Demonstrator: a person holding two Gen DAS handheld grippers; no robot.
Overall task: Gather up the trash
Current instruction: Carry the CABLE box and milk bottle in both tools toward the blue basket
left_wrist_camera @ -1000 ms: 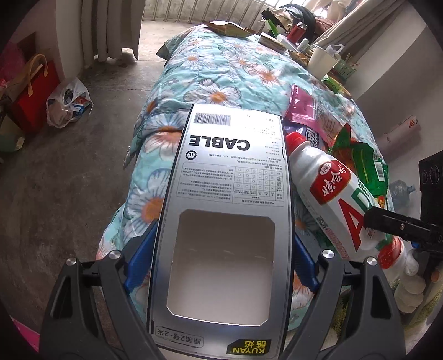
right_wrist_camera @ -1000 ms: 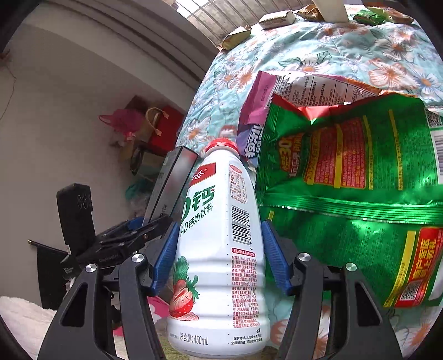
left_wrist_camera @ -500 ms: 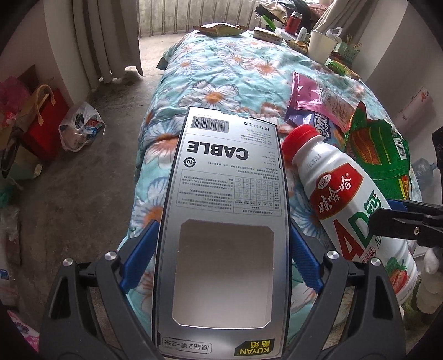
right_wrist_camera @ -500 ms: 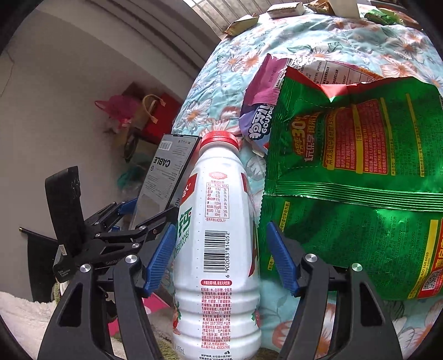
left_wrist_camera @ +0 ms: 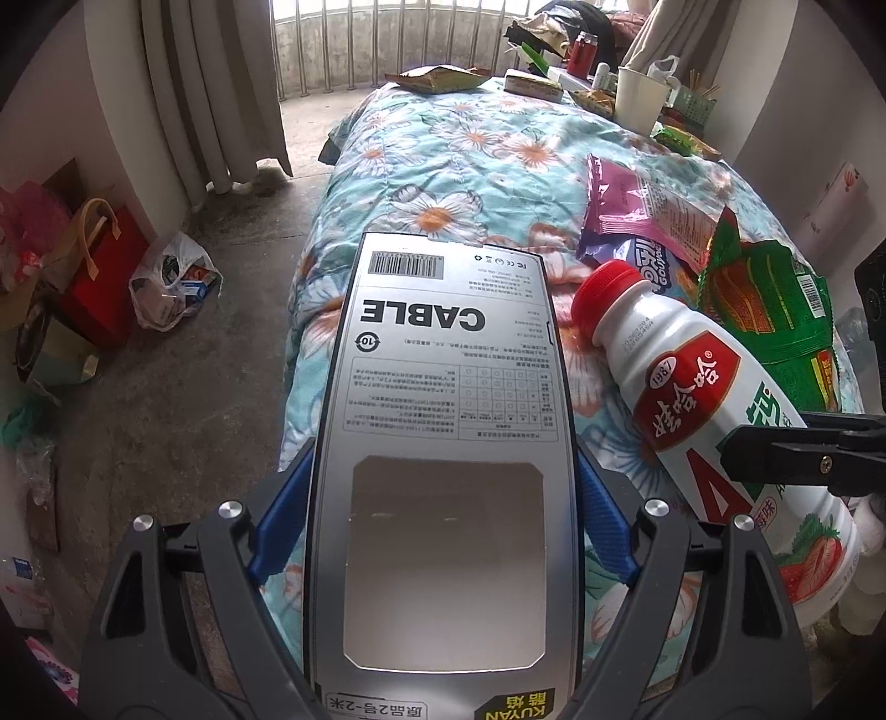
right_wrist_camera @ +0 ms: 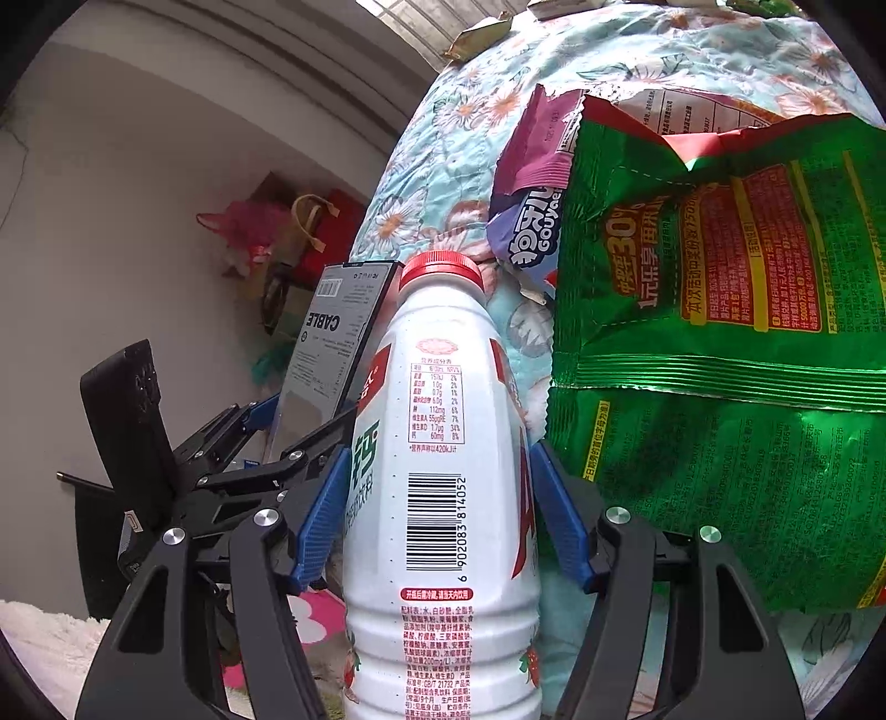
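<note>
Two fisheye views are given, each taken from just behind a hand-held gripper and directed forward and downward along its fingers. The left hand-held gripper point(left_wrist_camera: 443, 520) is seen very close in the left wrist view, beyond which the flowered bed point(left_wrist_camera: 476, 166) is followed lengthwise to the barred window point(left_wrist_camera: 387, 44), with the floor at the left. In the right wrist view, the right hand-held gripper point(right_wrist_camera: 437, 509) fills the foreground, and the bed is seen from nearer its right side. Shared by both views are the cable box point(left_wrist_camera: 448, 387) point(right_wrist_camera: 332, 338), the white bottle point(left_wrist_camera: 714, 410) point(right_wrist_camera: 443, 443), the green snack bag point(left_wrist_camera: 775, 310) point(right_wrist_camera: 720, 343) and the other hand-held gripper.
</note>
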